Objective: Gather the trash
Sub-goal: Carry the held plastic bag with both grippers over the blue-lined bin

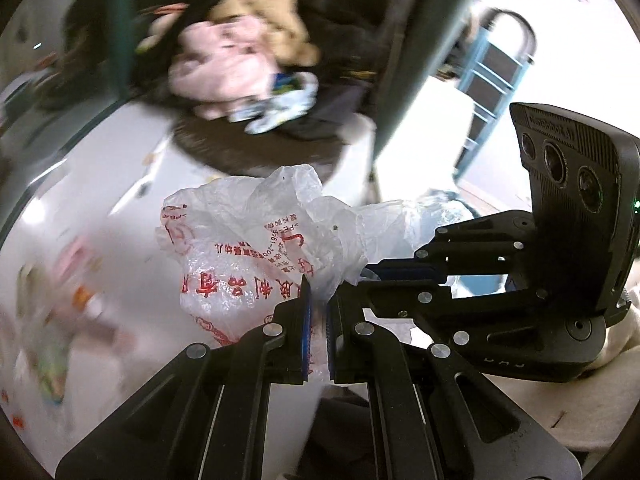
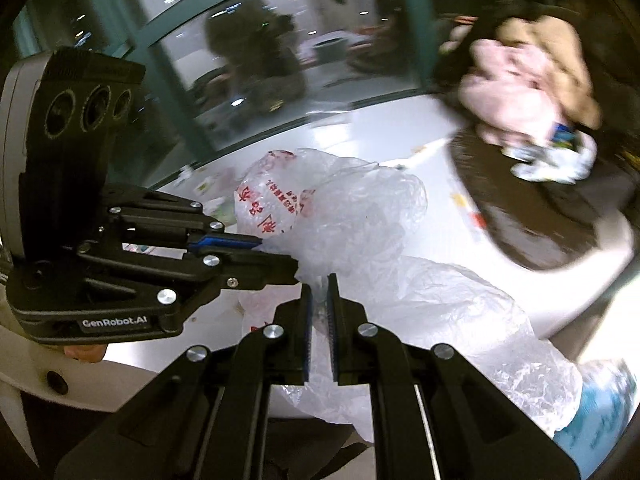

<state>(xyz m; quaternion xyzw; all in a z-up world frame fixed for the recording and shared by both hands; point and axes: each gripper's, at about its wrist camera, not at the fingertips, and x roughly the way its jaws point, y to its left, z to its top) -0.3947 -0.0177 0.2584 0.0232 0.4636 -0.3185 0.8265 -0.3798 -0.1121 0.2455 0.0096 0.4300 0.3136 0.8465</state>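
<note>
A crumpled clear plastic bag (image 1: 248, 248) with red print hangs between both grippers above the white floor. In the left wrist view my left gripper (image 1: 318, 296) is shut on a fold of the bag at bottom centre. My right gripper (image 1: 370, 274) comes in from the right and pinches the same bag's edge. In the right wrist view the bag (image 2: 352, 216) spreads ahead, and the right gripper (image 2: 319, 294) is shut on its film. The left gripper (image 2: 280, 254) grips it from the left. Blurred scraps of litter (image 1: 52, 312) lie on the floor at the left.
A round dark brown basket (image 2: 532, 224) holds pink and beige soft things (image 1: 224, 60) ahead. A glass wall with green frames (image 2: 240, 60) runs behind. A blue step ladder (image 1: 492, 76) stands at the upper right. More small scraps (image 2: 208, 188) lie by the glass.
</note>
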